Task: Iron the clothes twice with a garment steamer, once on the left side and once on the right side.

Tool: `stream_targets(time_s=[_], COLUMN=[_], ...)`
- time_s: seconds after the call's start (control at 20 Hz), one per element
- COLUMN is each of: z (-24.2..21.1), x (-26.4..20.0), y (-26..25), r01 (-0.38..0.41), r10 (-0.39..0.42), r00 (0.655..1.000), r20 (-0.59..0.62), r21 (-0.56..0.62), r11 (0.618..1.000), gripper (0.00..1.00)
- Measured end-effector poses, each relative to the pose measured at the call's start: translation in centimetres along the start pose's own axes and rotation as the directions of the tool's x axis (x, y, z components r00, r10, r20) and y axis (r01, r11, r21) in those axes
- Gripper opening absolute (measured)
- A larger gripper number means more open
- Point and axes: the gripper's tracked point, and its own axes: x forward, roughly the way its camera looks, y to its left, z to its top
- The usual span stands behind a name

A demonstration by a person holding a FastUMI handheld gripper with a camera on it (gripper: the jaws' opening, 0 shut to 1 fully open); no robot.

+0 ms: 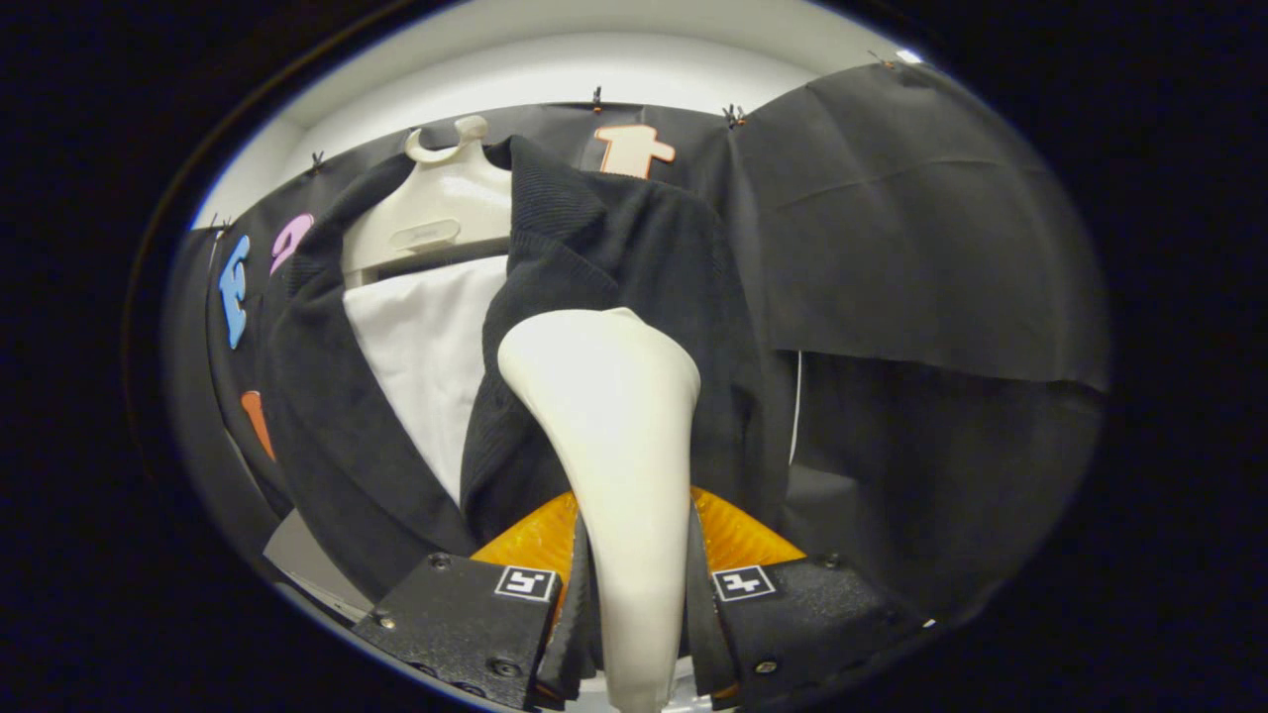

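A white garment steamer stands upright between my fingers, its handle squeezed by both pads and its wide head flaring up ahead of them. My gripper is shut on that handle. The steamer head rests against the right front panel of a dark knit cardigan. The cardigan hangs open on a cream hanger form over a white shirt. The cardigan's left panel hangs to the left of the shirt, away from the steamer.
Black cloth covers the booth wall behind and to the right of the garment. A thin white cord hangs down just right of the cardigan. A pale board edge shows below the left panel.
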Motion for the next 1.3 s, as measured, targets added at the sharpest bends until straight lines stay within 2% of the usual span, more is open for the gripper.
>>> stream_targets(time_s=[0.65,1.3], z=[-8.2,-13.6], x=[1.0,2.3], y=[-1.4,-2.1], r01=[0.067,0.129], r10=[-0.072,-0.145], r00=[0.993,0.974], r20=[-0.093,-0.173], r21=[-0.052,-0.101], r11=[0.996,0.987], gripper=[0.44,0.44])
